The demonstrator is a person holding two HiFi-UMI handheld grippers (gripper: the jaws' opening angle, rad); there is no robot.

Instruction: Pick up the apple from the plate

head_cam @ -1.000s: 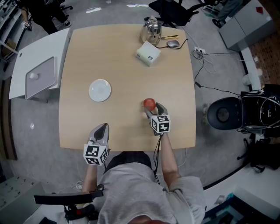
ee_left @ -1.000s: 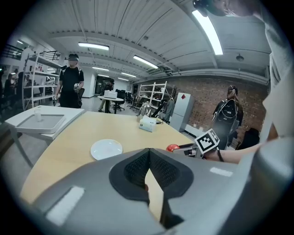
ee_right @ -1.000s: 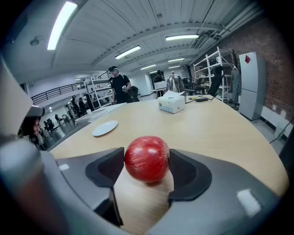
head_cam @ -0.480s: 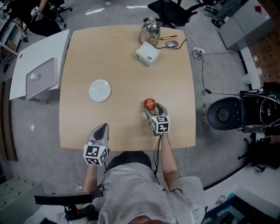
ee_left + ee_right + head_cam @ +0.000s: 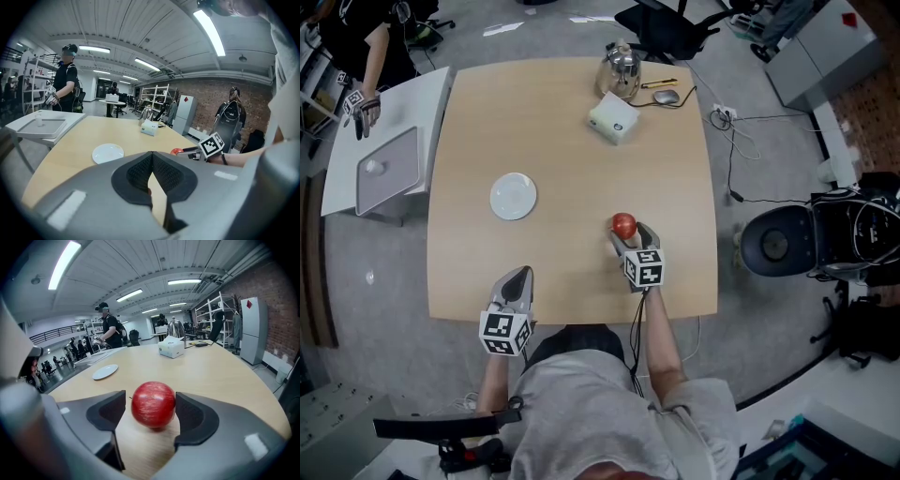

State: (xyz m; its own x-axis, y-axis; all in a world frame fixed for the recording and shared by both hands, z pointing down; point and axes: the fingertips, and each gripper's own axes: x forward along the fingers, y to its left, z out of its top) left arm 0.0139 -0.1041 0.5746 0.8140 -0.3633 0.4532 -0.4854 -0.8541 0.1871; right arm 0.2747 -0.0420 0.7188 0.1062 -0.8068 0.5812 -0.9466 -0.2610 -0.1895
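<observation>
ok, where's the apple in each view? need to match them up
Head view: apple right of table centre, at the tip of the right gripper.
Left gripper view: apple is a small red spot right of centre, beside the right gripper.
Right gripper view: apple at centre, between the jaws.
Shared landmark: white plate, in all three.

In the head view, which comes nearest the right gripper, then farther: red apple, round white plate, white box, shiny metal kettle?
From the right gripper:
1. Red apple, between its fingers.
2. Round white plate, to the left, and white box, ahead: too close to call.
3. Shiny metal kettle, at the far edge.
</observation>
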